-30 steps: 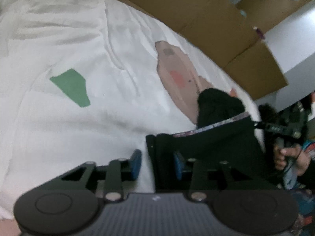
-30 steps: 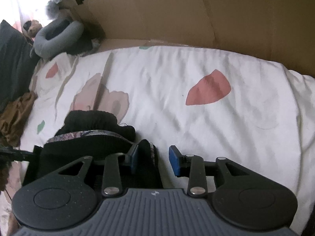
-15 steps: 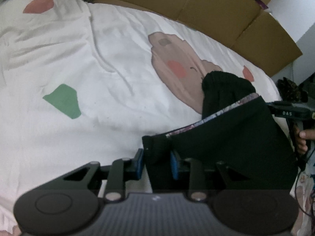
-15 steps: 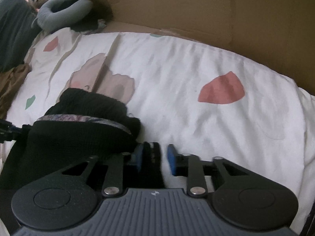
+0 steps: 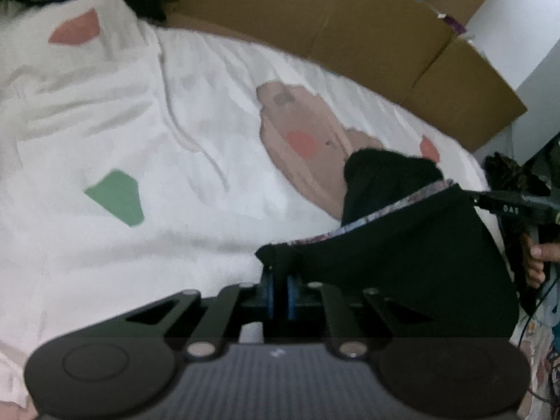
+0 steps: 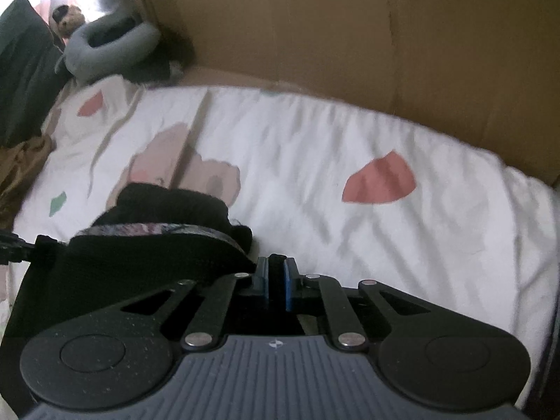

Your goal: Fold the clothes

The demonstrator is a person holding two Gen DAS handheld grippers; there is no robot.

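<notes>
A black garment with a patterned waistband lies bunched on the white bed sheet. One near corner of it sits between the blue pads of my left gripper, whose jaws are closing and pressing the cloth. In the right wrist view the other near corner of the garment is pinched in my right gripper, whose jaws are also closing. The cloth hangs stretched between the two grippers, lifted a little off the sheet. A hand holding the right gripper shows at the far right of the left wrist view.
Brown cardboard boxes line the bed's far side. A grey neck pillow and a small plush toy sit at the far left corner, next to a dark cushion and brown cloth. The sheet carries red, green and pink patches.
Both grippers have gone from open around the garment's corners to pinching them. Both have risen slightly, and the waistband edge has lifted with them.
</notes>
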